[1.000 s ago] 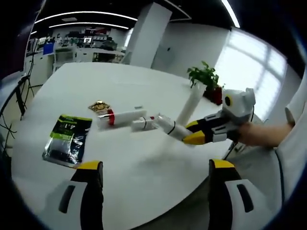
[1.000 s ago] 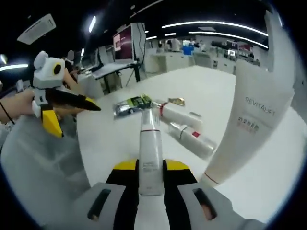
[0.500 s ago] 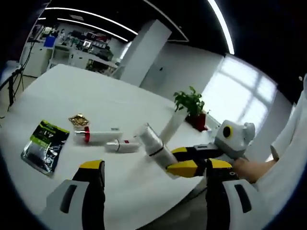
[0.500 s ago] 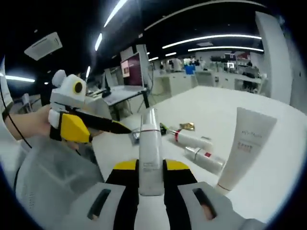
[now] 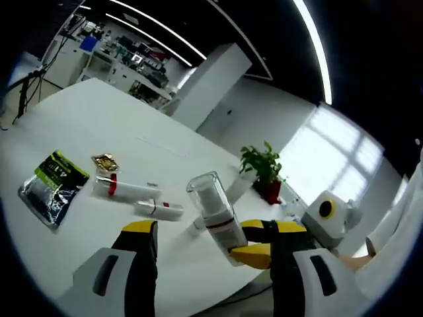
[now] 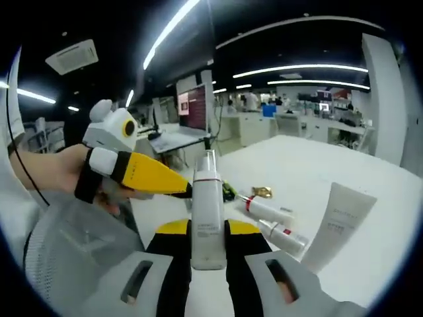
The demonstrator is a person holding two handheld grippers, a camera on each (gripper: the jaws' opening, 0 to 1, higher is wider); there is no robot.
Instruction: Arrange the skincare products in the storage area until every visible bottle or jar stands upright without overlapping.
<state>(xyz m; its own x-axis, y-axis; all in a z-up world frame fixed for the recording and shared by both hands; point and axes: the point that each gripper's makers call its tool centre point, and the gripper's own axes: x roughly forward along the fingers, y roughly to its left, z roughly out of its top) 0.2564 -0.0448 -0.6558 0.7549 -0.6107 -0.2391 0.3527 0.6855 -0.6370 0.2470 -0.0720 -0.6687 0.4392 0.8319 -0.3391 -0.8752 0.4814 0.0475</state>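
Gripping a slim white pump bottle [image 6: 207, 211] with a red band, the right hand-held gripper [image 6: 207, 254] is seen clamped on its lower body, with the bottle lifted above the white tabletop [image 6: 370, 251]. In the right gripper view, the left hand-held gripper [image 6: 178, 188] is shown coming in from the left, held by a hand [image 6: 56, 168], its yellow tip close to the bottle's neck; whether they touch cannot be told. A white tube [image 6: 337, 221] is seen standing upright on its cap, and two white bottles [image 6: 274, 221] are lying on their sides nearby. In the left gripper view, the left hand-held gripper's [image 5: 215, 241] jaws are spread wide apart with nothing between them. A green packet [image 5: 49, 185] and a potted plant [image 5: 261, 168] are also shown there.
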